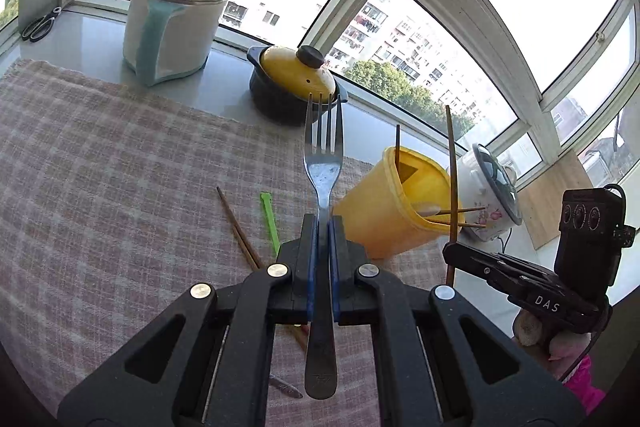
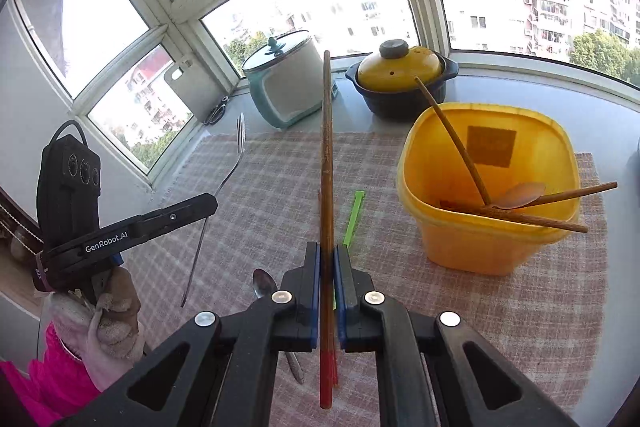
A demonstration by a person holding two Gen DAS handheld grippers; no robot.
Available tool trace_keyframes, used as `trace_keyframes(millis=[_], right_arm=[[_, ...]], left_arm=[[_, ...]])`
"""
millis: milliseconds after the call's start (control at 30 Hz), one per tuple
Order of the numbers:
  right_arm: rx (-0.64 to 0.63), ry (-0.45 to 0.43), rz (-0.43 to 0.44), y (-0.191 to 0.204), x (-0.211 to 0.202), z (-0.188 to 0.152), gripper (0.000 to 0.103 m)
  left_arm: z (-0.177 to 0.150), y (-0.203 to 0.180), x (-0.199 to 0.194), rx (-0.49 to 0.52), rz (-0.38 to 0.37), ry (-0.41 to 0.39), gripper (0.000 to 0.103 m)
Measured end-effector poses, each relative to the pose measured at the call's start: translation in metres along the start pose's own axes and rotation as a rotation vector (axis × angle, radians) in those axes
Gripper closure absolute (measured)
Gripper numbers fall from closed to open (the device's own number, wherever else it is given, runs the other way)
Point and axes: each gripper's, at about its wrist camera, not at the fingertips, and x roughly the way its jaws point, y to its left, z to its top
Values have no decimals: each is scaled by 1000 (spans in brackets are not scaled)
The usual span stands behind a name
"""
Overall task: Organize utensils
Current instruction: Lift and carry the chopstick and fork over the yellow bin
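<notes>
Pressed between the blue pads of the left gripper (image 1: 323, 227) is a steel fork (image 1: 322, 179), held by the neck, with the tines pointing up and away and the long handle running back under the jaws. The right gripper (image 2: 328, 259) is closed on a brown chopstick (image 2: 326, 163) with a red end, gripped rather near that end, so most of its length stands free in front. Both utensils are in the air above the checked cloth (image 1: 120, 167), and the place for them is, I judge, the yellow tub (image 2: 488, 187), which already holds some chopsticks and a wooden spoon (image 2: 520, 195). The first risk is slipping: the fork neck is thin and smooth, so it may turn in the pads if it tilts quickly. The chopstick is a long lever; if its tip hits the rim of the tub, it can swing out of the grip or push the light tub over. The sticks that lean out over the tub rim may also catch the incoming piece. The two grippers are near each other beside the tub, so going in together could make them collide. On the cloth before the tub lie a green stick (image 2: 354, 219), a metal spoon (image 2: 264, 283) and more chopsticks (image 1: 240, 235), still to collect.
</notes>
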Motion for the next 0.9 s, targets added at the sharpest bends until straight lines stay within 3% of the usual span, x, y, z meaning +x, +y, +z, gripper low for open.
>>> trace_keyframes(millis=[467,900], right_arm=[[32,-118,-58,-58,-40,48,99],[56,-158,-84,-103,-27,88,99]], left_arm=[[37,-73,57,56,-77,-31,100],[64,-115,124,112,-63,-30,100]])
